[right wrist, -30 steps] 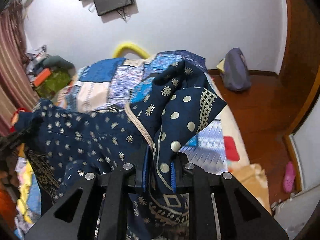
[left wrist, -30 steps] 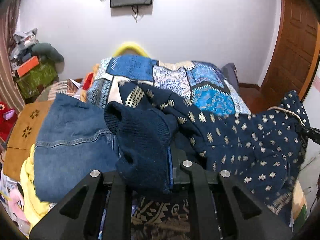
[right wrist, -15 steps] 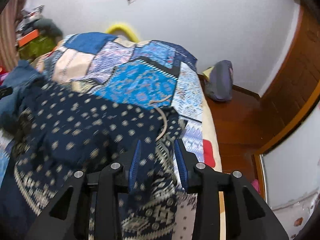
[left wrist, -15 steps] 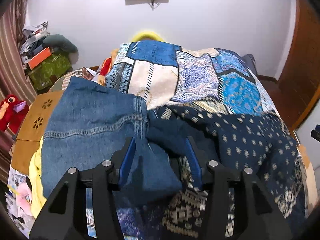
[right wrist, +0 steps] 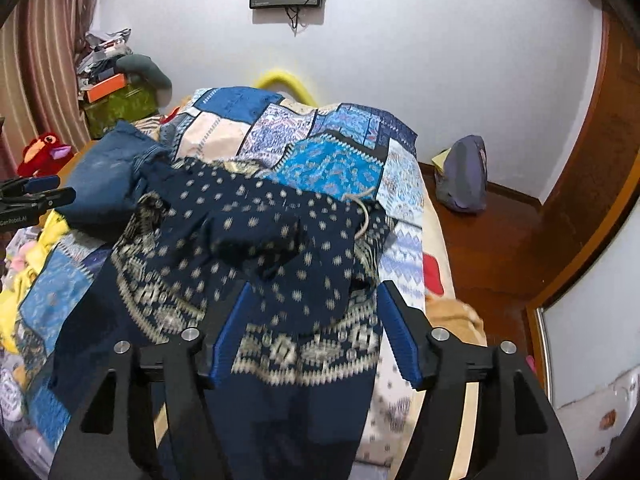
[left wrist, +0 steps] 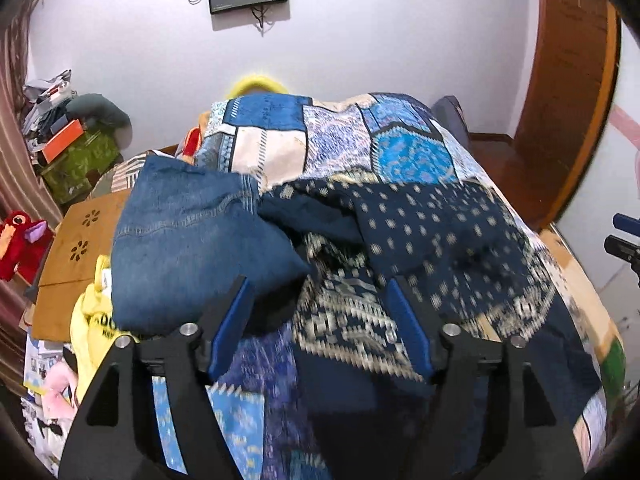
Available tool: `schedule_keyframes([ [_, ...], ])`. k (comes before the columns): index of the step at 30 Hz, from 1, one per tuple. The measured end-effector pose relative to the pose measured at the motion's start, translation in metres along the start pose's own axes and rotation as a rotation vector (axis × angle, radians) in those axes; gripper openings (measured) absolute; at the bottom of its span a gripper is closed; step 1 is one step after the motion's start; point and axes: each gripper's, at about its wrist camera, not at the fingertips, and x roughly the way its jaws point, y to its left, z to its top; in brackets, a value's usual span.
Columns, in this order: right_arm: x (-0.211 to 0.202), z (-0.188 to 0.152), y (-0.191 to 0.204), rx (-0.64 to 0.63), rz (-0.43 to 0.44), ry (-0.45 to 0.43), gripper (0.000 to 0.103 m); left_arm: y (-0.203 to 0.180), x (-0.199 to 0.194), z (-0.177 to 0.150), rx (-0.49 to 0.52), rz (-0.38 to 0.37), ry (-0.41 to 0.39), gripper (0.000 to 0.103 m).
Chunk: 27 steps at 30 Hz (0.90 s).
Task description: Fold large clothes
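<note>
A dark navy garment with pale dots and a patterned band [left wrist: 432, 236] lies spread on the patchwork bed cover [left wrist: 272, 148]; it also shows in the right wrist view [right wrist: 264, 248]. My left gripper [left wrist: 320, 300] is open and empty, just above the garment's near left part. My right gripper [right wrist: 314, 304] is open and empty above the garment's near edge. A pale drawstring [right wrist: 360, 212] lies on its far right side. Folded blue jeans [left wrist: 188, 236] lie at the garment's left.
A yellow cloth [left wrist: 92, 320] and a brown board [left wrist: 76, 252] sit left of the bed. A red plush toy [left wrist: 20, 240] and stacked boxes [left wrist: 76, 156] stand at far left. A purple bag [right wrist: 464, 176] rests on the wooden floor at right.
Both grippers let go of the navy garment and opened wide. The garment dropped from being held up and now lies spread on the bed. Both grippers have drawn back from it.
</note>
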Motion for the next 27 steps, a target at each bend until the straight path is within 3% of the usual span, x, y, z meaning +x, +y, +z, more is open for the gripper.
schedule_keyframes([
  [6,-0.005,-0.037,-0.007,0.047,0.035,0.066,0.061,-0.01,-0.013,-0.042,0.012,-0.048,0.058,0.07],
  [11,0.006,-0.075,-0.016,0.107,0.034,0.157,0.061,-0.012,-0.003,-0.082,-0.036,-0.096,0.165,0.07],
  [15,0.02,-0.109,-0.024,0.207,0.116,0.252,0.061,-0.012,0.011,-0.114,-0.081,-0.143,0.252,0.07],
  [20,0.036,-0.143,-0.023,0.262,0.15,0.323,0.061,-0.016,0.027,-0.144,-0.147,-0.216,0.349,0.07],
  [22,0.046,-0.151,-0.025,0.288,0.152,0.357,0.061,-0.017,0.033,-0.152,-0.17,-0.208,0.358,0.07],
  [26,0.06,-0.159,-0.032,0.364,0.179,0.38,0.061,-0.01,0.04,-0.164,-0.28,-0.26,0.359,0.069],
  [27,0.061,-0.158,-0.034,0.385,0.19,0.376,0.062,-0.008,0.04,-0.165,-0.301,-0.29,0.354,0.061],
])
